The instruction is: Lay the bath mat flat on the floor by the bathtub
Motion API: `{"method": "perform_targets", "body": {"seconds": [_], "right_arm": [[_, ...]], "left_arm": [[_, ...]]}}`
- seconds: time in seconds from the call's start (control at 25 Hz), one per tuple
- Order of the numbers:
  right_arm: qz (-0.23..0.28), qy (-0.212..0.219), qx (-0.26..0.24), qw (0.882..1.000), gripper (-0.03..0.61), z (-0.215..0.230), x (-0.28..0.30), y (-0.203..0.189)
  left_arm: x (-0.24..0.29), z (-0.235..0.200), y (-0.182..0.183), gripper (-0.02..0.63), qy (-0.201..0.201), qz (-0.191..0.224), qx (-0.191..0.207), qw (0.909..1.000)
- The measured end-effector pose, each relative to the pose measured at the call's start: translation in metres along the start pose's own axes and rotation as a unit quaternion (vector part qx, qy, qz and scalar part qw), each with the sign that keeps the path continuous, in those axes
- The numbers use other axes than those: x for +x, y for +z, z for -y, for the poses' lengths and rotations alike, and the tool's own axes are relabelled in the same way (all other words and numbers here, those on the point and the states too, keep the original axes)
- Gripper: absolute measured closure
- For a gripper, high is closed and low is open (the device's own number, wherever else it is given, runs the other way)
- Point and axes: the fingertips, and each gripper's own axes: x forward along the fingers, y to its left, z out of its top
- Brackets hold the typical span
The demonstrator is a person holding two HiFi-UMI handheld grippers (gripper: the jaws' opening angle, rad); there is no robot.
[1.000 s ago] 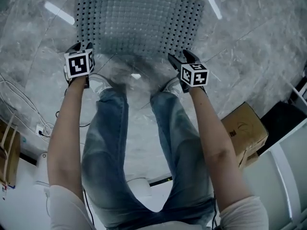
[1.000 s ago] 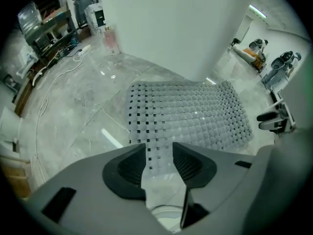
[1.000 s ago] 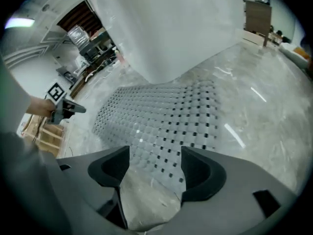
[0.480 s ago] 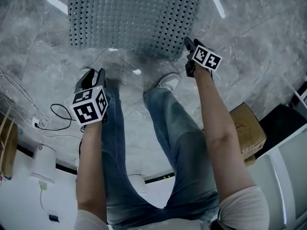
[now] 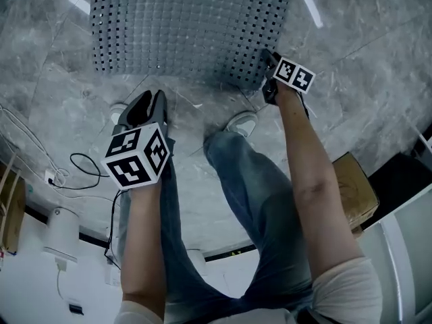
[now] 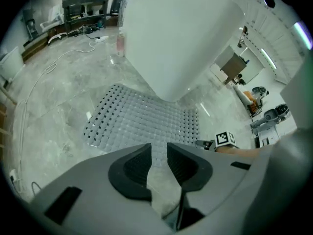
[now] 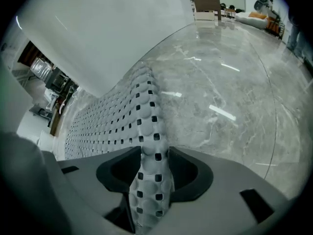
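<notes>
Between the right gripper's jaws, the pinched corner of the bath mat runs down behind the gripper body, so its tip is out of sight. Ahead of the left gripper's jaws, the picture's edge cuts off the bathtub's upper part. The clutter on the shelves far beyond is too small to tell.

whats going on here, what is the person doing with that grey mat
A person standing on the marble floor is laying a perforated bath mat beside the white bathtub, with a handheld gripper in each hand. Most of the mat lies flat. The right gripper is clamped on the mat's near edge, which rises into its jaws. The left gripper is open and empty, held back from the mat.
</notes>
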Motion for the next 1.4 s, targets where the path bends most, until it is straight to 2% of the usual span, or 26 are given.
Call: {"method": "perform_targets", "body": {"seconds": [0.12,0.24,0.32,0.4,0.44,0.52,0.6,0.68,0.72,0.76,0.84,0.92,1.0,1.08,1.16,1.2,1.28,1.32,1.4], "right_arm": [[0.001,-0.018,-0.023,1.0,0.398,0.001,0.001,0.0],[0.0,-0.08,-0.103,0.991,0.425,-0.005,-0.011,0.006],[0.012,-0.145,-0.167,0.975,0.436,-0.019,-0.024,0.012],[0.013,-0.209,-0.231,0.95,0.448,-0.04,-0.037,0.02],[0.009,-0.228,-0.252,0.94,0.449,-0.049,-0.04,0.022],[-0.002,-0.233,-0.266,0.935,0.459,-0.057,-0.035,0.018],[-0.003,-0.212,-0.265,0.941,0.457,-0.056,-0.023,0.012],[0.002,-0.166,-0.267,0.949,0.436,-0.057,-0.009,0.005],[0.003,-0.135,-0.265,0.955,0.313,-0.061,-0.002,0.0],[0.005,-0.108,-0.263,0.959,0.242,-0.065,0.004,-0.005],[0.008,-0.08,-0.267,0.96,0.238,-0.072,0.006,-0.009],[0.016,-0.078,-0.276,0.958,0.239,-0.076,0.001,-0.007],[0.041,-0.068,-0.26,0.962,0.239,-0.083,-0.008,-0.001],[0.086,-0.012,-0.2,0.976,0.249,-0.097,-0.021,0.006],[0.135,0.089,-0.105,0.981,0.312,-0.115,-0.038,0.015],[0.152,0.14,-0.053,0.977,0.332,-0.121,-0.045,0.019],[0.161,0.215,0.036,0.963,0.427,-0.122,-0.049,0.024],[0.155,0.235,0.068,0.957,0.445,-0.119,-0.046,0.024],[0.138,0.252,0.114,0.951,0.437,-0.114,-0.037,0.024]], "left_arm": [[0.005,0.017,0.008,0.508,-0.019,0.006,-0.002,0.9998],[0.009,0.027,0.003,0.508,-0.029,-0.009,0.028,0.9992],[0.01,0.023,0.002,0.508,-0.031,-0.016,0.033,0.9988],[0.009,0.016,0.006,0.508,-0.03,-0.018,0.03,0.9989],[0.009,0.013,0.008,0.511,-0.03,-0.018,0.028,0.999],[0.009,0.01,0.012,0.512,-0.032,-0.018,0.029,0.9989],[0.008,0.01,0.016,0.512,-0.033,-0.018,0.037,0.9986],[0.008,0.01,0.019,0.512,-0.035,-0.017,0.044,0.9983],[0.008,0.011,0.019,0.512,-0.036,-0.017,0.046,0.9981],[0.009,0.011,0.019,0.512,-0.036,-0.018,0.047,0.9981],[0.01,0.011,0.015,0.512,-0.036,-0.022,0.048,0.9979],[0.011,0.012,0.013,0.512,-0.037,-0.026,0.048,0.9978],[0.011,0.013,0.014,0.512,-0.039,-0.024,0.048,0.9978],[0.01,0.013,0.015,0.512,-0.038,-0.022,0.045,0.998],[0.01,0.012,0.014,0.512,-0.038,-0.023,0.042,0.9981],[0.01,0.012,0.013,0.512,-0.037,-0.024,0.042,0.9981],[0.01,0.013,0.012,0.512,-0.038,-0.027,0.045,0.9979],[0.01,0.013,0.012,0.512,-0.038,-0.028,0.047,0.9978],[0.01,0.013,0.013,0.512,-0.038,-0.027,0.047,0.9978]]}}
